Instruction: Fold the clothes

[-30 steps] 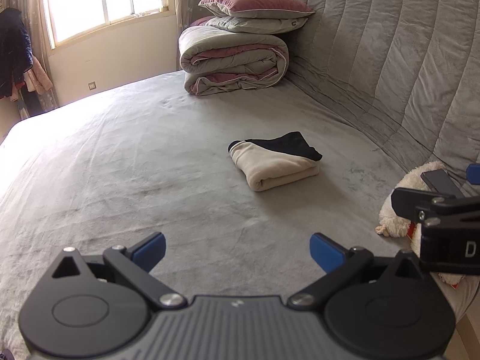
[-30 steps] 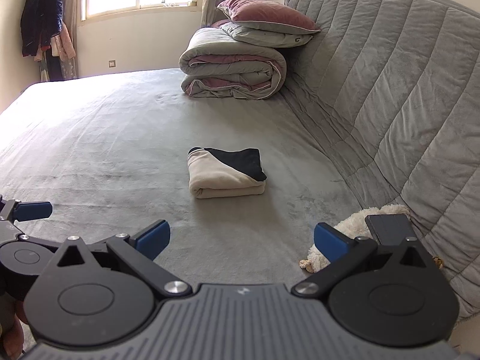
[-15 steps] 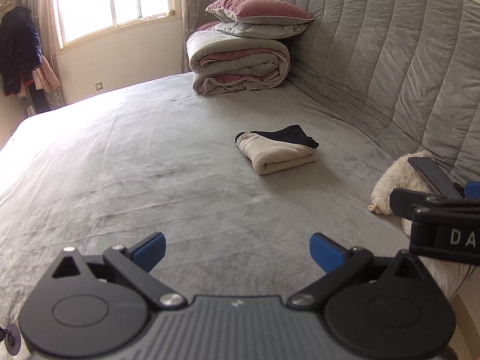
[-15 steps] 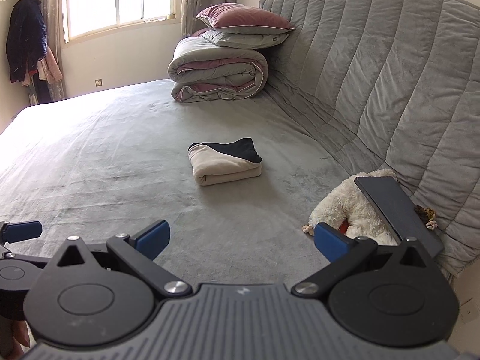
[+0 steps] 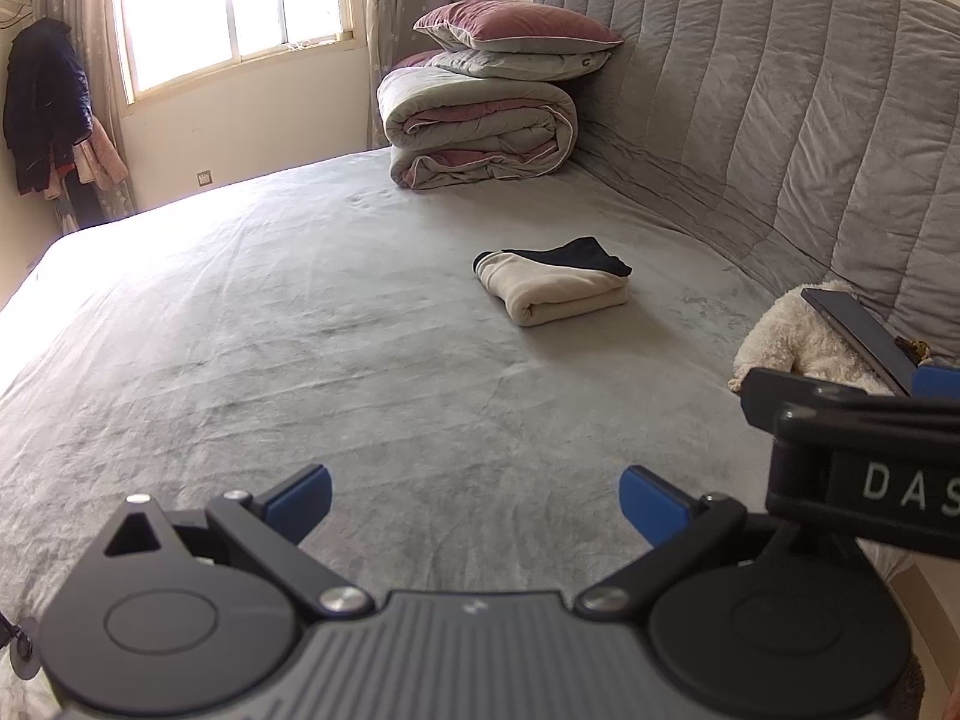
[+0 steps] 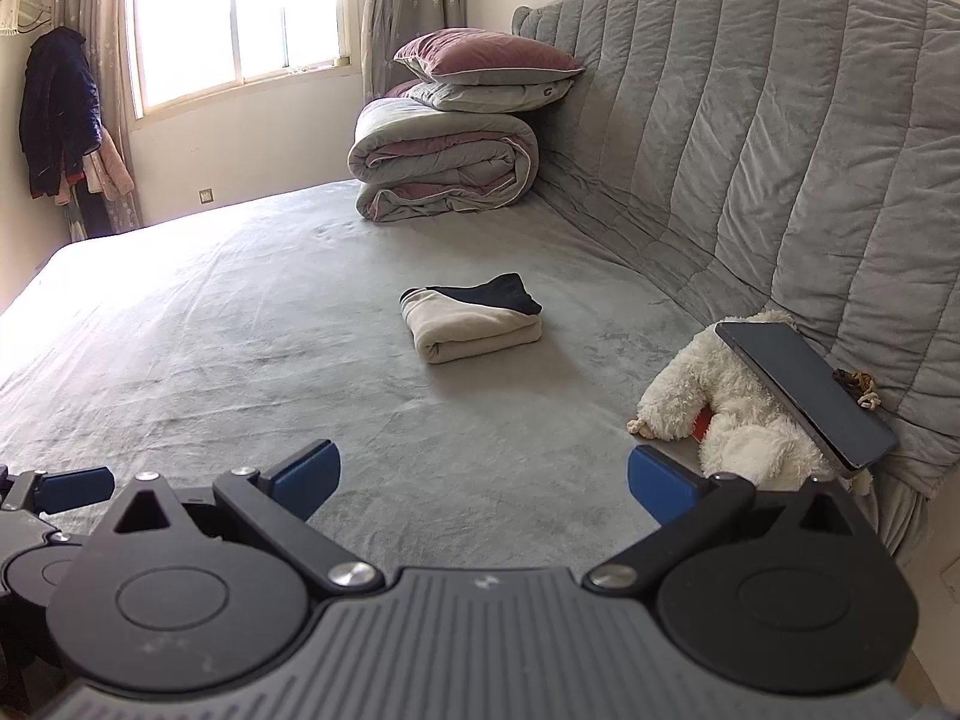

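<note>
My folded garment (image 5: 555, 288), cream with a black panel, compact on the bed (image 5: 300, 330), my left gripper (image 5: 474, 501) and right gripper (image 6: 483, 480) both spread, empty, phone (image 6: 804, 393) on the plush toy (image 6: 714, 405) plain only in the right view, something brown, perhaps a cord, behind it.

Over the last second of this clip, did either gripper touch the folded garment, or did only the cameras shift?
Only the views shifted: both grippers drew back from the bed, so the folded garment looks farther off and more of the plush toy and the dark tablet leaning on it shows. Left gripper and right gripper stayed open and empty. Garment, duvet and pillows kept their places.
</note>
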Tool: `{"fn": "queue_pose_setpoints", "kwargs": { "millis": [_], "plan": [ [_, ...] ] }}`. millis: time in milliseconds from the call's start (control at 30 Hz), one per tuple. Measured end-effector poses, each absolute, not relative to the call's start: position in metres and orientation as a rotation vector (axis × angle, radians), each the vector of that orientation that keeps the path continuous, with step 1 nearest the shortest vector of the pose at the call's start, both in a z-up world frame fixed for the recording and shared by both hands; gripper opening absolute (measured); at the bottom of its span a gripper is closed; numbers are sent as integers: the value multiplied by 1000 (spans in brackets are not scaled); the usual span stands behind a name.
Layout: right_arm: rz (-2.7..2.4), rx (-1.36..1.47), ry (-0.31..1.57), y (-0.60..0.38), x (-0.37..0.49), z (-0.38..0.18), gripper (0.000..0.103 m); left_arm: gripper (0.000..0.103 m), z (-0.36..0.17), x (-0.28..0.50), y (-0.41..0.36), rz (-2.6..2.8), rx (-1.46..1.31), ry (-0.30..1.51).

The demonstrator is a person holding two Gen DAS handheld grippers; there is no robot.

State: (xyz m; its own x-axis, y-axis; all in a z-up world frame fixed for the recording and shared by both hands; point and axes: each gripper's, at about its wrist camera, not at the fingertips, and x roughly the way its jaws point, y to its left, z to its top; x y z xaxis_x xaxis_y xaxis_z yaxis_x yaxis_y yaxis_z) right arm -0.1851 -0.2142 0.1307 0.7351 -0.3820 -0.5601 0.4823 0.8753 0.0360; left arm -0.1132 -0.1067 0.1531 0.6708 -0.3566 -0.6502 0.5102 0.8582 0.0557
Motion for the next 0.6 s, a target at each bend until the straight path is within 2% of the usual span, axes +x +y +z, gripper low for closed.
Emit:
{"fn": "queue_pose_setpoints", "kwargs": {
  "millis": [600],
  "plan": [
    [-485,180,582,-211,-185,124,103,102,149,-111,-102,-485,228,679]
  ]
}}
